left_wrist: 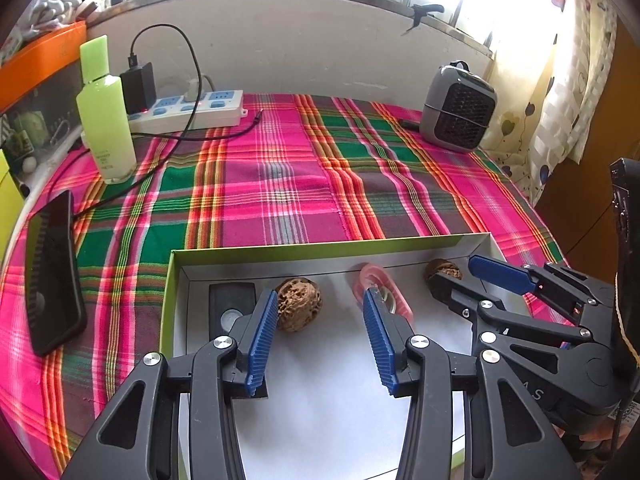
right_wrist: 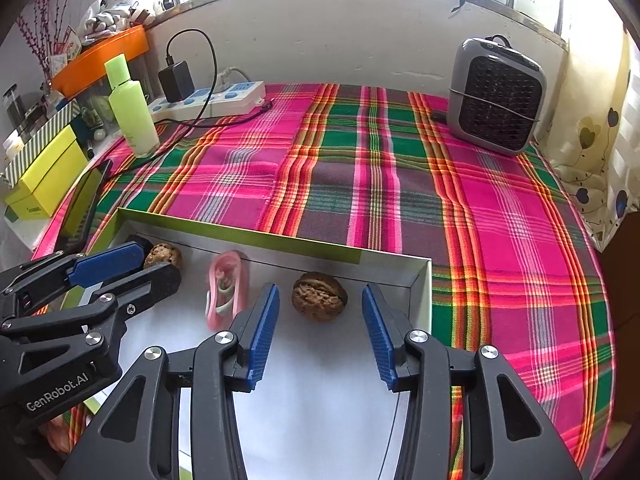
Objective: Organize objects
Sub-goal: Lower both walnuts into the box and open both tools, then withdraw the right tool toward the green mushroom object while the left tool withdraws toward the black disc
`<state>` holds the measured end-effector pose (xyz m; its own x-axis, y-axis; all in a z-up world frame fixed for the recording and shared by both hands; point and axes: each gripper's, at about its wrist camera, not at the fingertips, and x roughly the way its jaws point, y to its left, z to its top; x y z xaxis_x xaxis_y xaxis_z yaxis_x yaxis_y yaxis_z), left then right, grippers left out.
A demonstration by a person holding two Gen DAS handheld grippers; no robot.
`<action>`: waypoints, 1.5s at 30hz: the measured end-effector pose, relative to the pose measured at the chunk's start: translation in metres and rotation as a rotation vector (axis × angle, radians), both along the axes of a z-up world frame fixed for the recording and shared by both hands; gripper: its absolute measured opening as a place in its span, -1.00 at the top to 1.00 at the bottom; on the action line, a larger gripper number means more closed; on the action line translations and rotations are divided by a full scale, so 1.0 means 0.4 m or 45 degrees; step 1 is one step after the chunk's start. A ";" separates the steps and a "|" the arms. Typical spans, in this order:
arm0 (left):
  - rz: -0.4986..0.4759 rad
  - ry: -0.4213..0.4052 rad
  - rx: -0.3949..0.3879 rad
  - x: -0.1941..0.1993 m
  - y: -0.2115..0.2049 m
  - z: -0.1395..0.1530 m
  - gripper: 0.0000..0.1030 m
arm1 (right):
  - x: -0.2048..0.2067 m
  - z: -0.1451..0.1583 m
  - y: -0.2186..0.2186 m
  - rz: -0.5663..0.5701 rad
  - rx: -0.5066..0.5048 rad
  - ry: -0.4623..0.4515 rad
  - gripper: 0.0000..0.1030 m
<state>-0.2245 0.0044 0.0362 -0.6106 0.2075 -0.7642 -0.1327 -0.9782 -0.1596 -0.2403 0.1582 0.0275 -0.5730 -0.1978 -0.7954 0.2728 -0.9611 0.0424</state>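
Both grippers hang part-open and empty over the box (left_wrist: 248,254): left gripper (left_wrist: 320,308) by one walnut (left_wrist: 299,304), right gripper (right_wrist: 320,304) framing another walnut (right_wrist: 319,297), while only the left view shows the black device (left_wrist: 230,308).

Black grippers (left_wrist: 320,336); ribbed blue jaws

My left gripper (left_wrist: 320,304) hides part of the black device (left_wrist: 230,304); the pink clip (left_wrist: 384,288) behind its right finger is blurred.
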 end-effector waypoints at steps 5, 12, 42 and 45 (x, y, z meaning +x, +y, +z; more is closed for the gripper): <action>0.005 0.007 0.002 0.008 -0.004 0.003 0.16 | 0.009 0.005 0.004 -0.011 -0.010 0.006 0.13; 0.019 0.019 -0.004 0.032 -0.009 0.013 0.16 | 0.031 0.015 0.013 -0.021 -0.041 0.022 0.13; 0.101 0.162 -0.057 0.254 -0.031 0.062 0.16 | 0.243 0.063 0.043 -0.062 -0.150 0.121 0.13; 0.097 0.158 -0.054 0.272 -0.033 0.057 0.16 | 0.264 0.065 0.042 -0.062 -0.140 0.138 0.13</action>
<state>-0.1159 -0.0087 0.0591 -0.7135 0.1264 -0.6892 -0.0741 -0.9917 -0.1051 -0.1346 0.1749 0.0534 -0.6653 -0.2502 -0.7034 0.2347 -0.9645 0.1211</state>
